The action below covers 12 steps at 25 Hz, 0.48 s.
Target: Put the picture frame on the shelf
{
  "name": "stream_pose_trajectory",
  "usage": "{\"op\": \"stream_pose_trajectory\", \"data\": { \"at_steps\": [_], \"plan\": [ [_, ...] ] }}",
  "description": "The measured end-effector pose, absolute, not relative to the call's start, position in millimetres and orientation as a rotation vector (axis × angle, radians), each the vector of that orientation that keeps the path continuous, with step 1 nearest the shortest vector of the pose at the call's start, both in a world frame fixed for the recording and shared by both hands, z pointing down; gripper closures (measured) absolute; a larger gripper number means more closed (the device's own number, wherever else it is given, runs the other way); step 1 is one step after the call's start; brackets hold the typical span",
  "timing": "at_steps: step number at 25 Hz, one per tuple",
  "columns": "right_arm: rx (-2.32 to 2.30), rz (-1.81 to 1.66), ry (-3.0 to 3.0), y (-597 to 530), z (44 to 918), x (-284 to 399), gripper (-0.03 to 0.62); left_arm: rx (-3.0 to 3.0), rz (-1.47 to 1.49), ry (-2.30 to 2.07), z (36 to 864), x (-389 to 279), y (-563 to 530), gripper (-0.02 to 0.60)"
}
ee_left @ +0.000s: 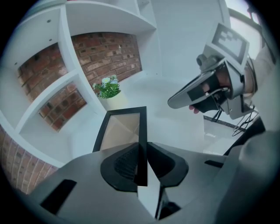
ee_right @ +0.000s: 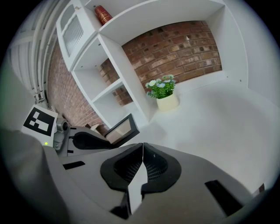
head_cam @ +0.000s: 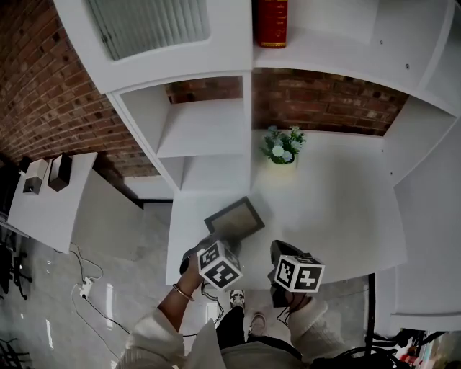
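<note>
The left claw (ee_left: 141, 151) is clamped on one dark side rail of the picture frame (ee_left: 118, 129), which juts ahead of it over the white counter (ee_left: 175, 127); it is probably light, stiff and glass-fronted, so best pinched by the rail, while the right claw (ee_right: 142, 151), closed and empty, hovers just to its right.

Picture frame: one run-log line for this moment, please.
left gripper: shut on picture frame, at its edge | right gripper: shut, empty | picture frame: not yet on shelf

No readable text; print on red book (head_cam: 273, 21) spine too small.
</note>
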State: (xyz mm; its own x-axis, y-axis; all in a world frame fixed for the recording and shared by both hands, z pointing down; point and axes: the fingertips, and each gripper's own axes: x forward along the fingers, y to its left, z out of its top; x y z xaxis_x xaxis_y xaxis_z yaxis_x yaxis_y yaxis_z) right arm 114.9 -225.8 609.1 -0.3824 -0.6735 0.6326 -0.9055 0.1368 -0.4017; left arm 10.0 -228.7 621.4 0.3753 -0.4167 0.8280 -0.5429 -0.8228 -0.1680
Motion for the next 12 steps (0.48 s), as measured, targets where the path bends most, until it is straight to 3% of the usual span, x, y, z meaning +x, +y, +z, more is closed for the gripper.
{"op": "stream_pose_trajectory", "data": {
  "at_steps": [12],
  "plan": [
    [1.364,0.968,-2.273,-202.3,576.3,63.7,0.569,2.383,1.391,-1.116,593.5,-43.2,-172.2,0.515]
  ]
}}
